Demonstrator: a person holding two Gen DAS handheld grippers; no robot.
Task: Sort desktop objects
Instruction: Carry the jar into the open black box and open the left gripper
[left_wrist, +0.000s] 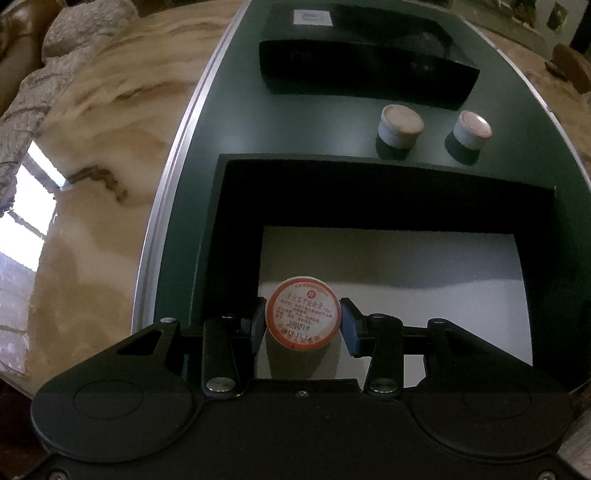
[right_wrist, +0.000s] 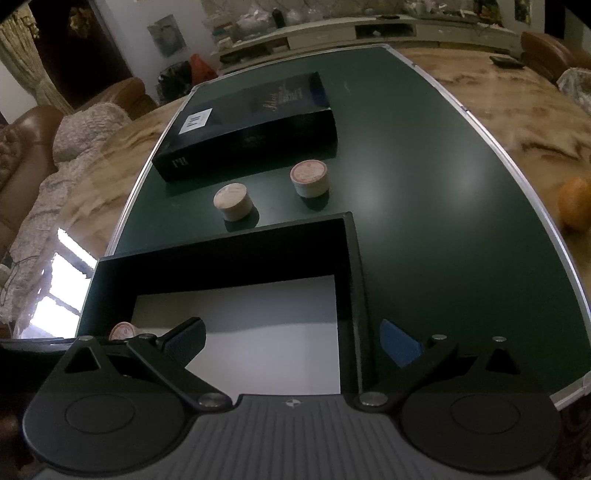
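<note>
The green board (right_wrist: 424, 184) fills both views. The open black box (left_wrist: 236, 192) occupies lower centre. The left gripper (left_wrist: 303, 321) holds the ointment jar (left_wrist: 302, 313) over the white floor: left pad touching, right pad apparently clear, so the jar may tip or drop early. The right gripper (right_wrist: 295, 343) is spread, straddling the box wall; collision risk.

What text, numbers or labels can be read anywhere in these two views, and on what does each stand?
"190515": red-rimmed round lid of the small jar between the left gripper fingers; a date beginning "2019.11.1" sits below it.
Red Chinese lines on that lid: too small to read.
"PR": end face of the long black closed box.
White sticker on that box: blurred.
Gold script on the box top: unreadable.
Lids of the two standing jars: unreadable.
</note>
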